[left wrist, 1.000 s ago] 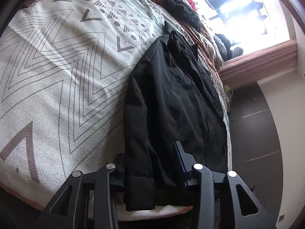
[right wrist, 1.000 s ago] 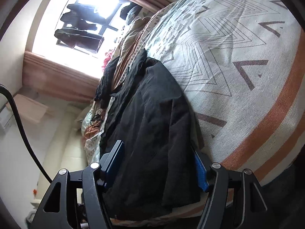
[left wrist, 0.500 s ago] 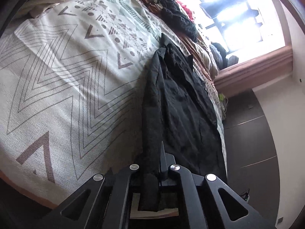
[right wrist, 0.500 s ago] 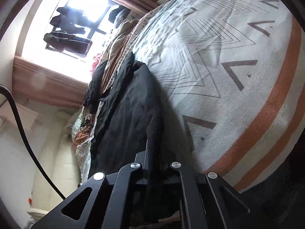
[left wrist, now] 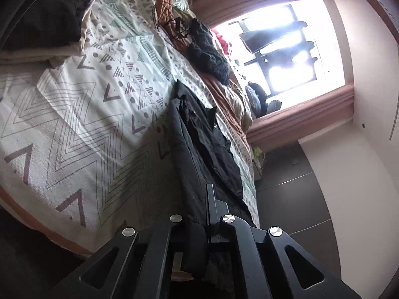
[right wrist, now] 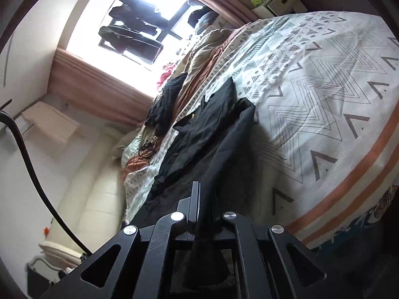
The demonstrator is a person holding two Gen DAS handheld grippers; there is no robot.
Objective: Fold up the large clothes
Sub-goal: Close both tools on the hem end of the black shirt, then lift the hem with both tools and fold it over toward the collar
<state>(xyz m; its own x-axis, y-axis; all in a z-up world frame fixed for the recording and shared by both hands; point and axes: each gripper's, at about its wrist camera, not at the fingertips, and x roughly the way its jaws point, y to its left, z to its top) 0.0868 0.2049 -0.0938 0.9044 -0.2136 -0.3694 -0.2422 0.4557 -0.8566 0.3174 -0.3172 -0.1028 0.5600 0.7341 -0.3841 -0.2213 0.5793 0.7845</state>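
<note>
On the bed, left wrist view: I have the left tongs (left wrist: 199, 214) clamped on the near hem of the black jacket (left wrist: 199, 144), whose fabric runs up between the two arms and hangs in a fold below them. The jacket lies lengthwise near the bed's right-hand edge, collar toward the window (left wrist: 286, 47). To its left the patterned bedspread (left wrist: 74, 124) is bare and gives wide room; to its right only a narrow strip of bed separates it from the dark floor (left wrist: 294, 199). Beyond the collar lie a dark knitted garment (left wrist: 209, 57) and rumpled bedding. Compared with a second ago, the jaws have gone from wide apart to pinched on the hem, and the near part of the jacket has risen off the bed into a taut ridge.

Right wrist view: my right tongs (right wrist: 203, 211) grip the other near corner of the jacket (right wrist: 212, 124), cloth pinched between the arms. Open bedspread (right wrist: 311, 99) lies to the right as far as its orange-striped border; left of the jacket the bed ends at a cream headboard (right wrist: 87, 199). A black cable (right wrist: 30, 164) crosses the left side. Here too the jaws have closed since a second ago and the hem is lifted.
</note>
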